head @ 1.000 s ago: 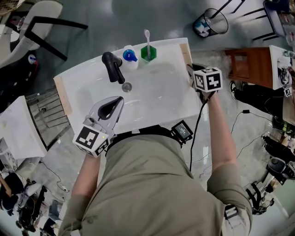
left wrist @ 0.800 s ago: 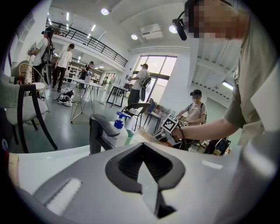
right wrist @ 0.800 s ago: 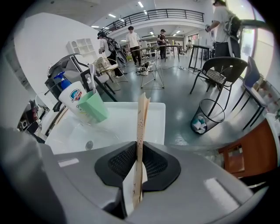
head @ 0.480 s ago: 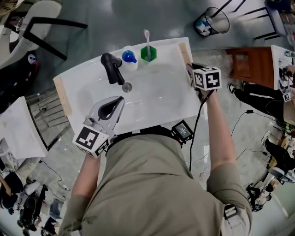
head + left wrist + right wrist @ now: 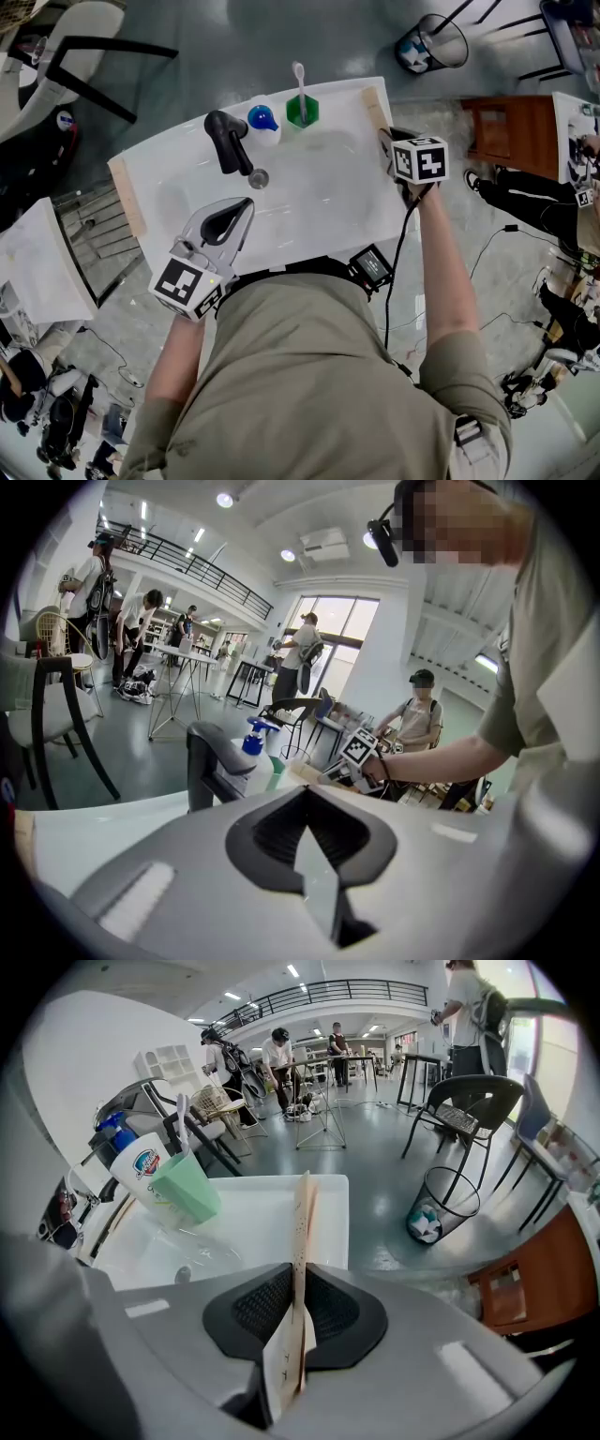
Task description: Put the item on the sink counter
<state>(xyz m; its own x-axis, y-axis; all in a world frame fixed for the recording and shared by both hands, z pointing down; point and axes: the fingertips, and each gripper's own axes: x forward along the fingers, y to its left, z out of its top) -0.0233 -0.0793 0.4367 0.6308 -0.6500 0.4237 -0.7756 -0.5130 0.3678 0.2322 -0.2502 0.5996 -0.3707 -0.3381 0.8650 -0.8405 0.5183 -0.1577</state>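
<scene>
The white sink counter (image 5: 319,216) carries a black faucet (image 5: 228,138), a blue-capped bottle (image 5: 263,117) and a green cup (image 5: 302,110) with a toothbrush in it. At the counter's right edge my right gripper (image 5: 385,142) is shut on a thin flat beige packet (image 5: 298,1232), seen edge-on between the pads in the right gripper view, pointing steeply down over the counter's corner. The green cup (image 5: 186,1188) and bottle (image 5: 136,1162) stand to its left. My left gripper (image 5: 246,202) hovers over the basin's front, jaws shut with nothing in them, and faces the faucet (image 5: 208,761).
A wire waste bin (image 5: 427,45) stands on the floor beyond the counter's right corner. A brown wooden table (image 5: 506,131) is to the right, a wire rack (image 5: 94,230) to the left. Chairs and several people fill the room behind.
</scene>
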